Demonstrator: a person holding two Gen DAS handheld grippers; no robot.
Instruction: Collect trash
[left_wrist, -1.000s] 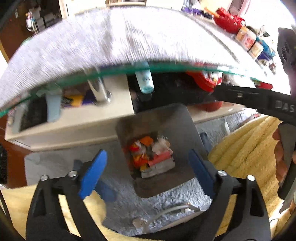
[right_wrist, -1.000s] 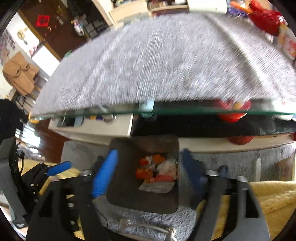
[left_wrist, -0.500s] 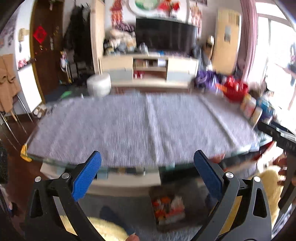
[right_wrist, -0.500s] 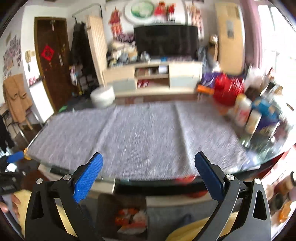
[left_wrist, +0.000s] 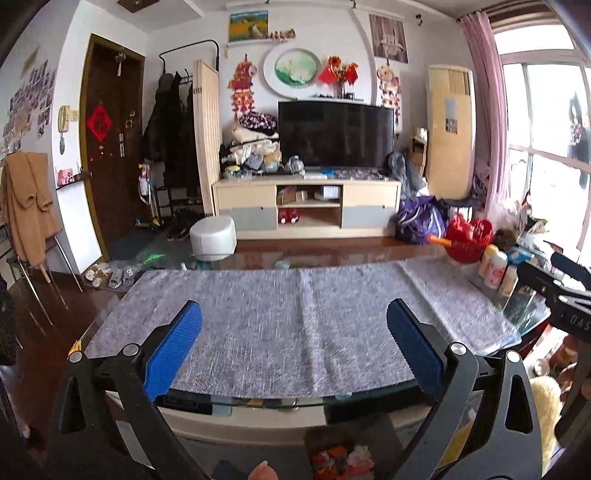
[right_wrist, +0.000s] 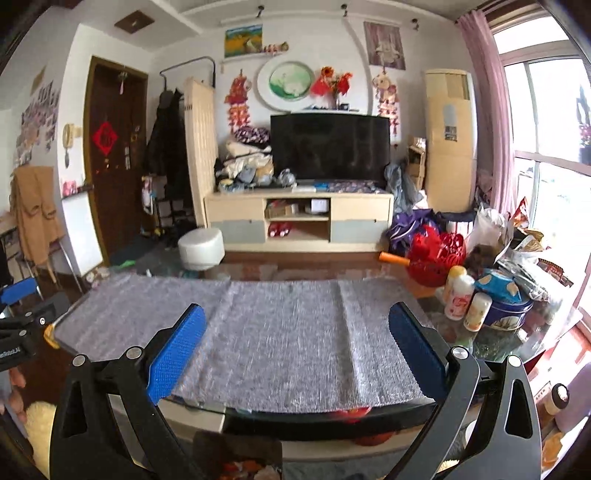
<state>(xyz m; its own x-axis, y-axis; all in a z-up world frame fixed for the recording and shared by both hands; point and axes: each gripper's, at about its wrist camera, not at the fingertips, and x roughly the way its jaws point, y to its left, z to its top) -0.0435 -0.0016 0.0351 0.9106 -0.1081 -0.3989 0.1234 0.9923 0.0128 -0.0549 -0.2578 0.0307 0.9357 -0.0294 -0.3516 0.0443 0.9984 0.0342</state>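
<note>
A mottled grey woven cloth (left_wrist: 295, 317) covers the glass tabletop (right_wrist: 480, 339). Near its far right corner sit a red openwork basket (right_wrist: 439, 254) and a blue patterned tin (right_wrist: 506, 310).

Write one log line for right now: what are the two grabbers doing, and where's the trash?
left gripper: open, empty | right gripper: open, empty | grey mat: bare | trash bin: below table edge, holds wrappers

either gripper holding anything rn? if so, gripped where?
Nothing held. The left gripper and right gripper both stand wide open, with only the grey table cover visible between their blue pads.
</note>
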